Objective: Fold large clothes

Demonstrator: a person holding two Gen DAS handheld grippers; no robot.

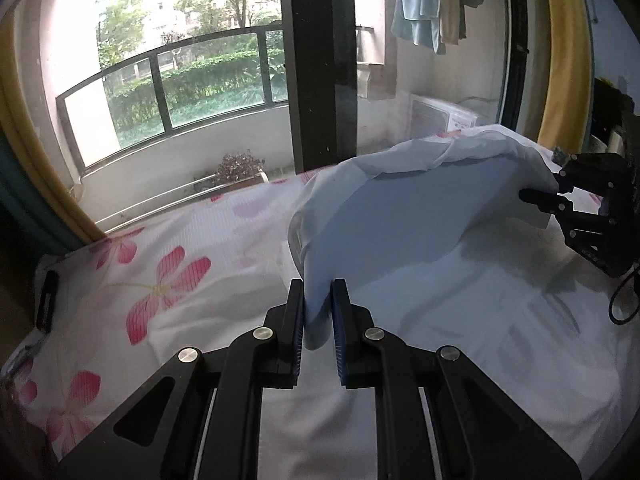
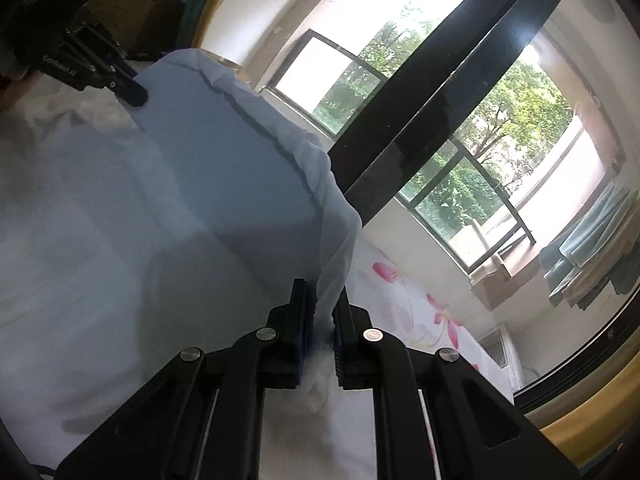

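Note:
A large white garment (image 1: 420, 216) is lifted in a sagging sheet above the bed, and more of it lies flat beneath. My left gripper (image 1: 318, 292) is shut on one corner of its raised edge, cloth bunched between the blue pads. At the right of the left wrist view, my right gripper (image 1: 536, 198) pinches the other corner. In the right wrist view the same white garment (image 2: 208, 168) stretches away from my right gripper (image 2: 322, 300), shut on a fold of it, to my left gripper (image 2: 134, 94) at the upper left.
The bed sheet (image 1: 168, 276) is white with pink flowers. Behind it a glass door with a black frame (image 1: 320, 60) leads to a balcony with a railing (image 1: 168, 80). Clothes (image 1: 424, 4) hang at the upper right. A yellow curtain (image 1: 564, 52) borders the door.

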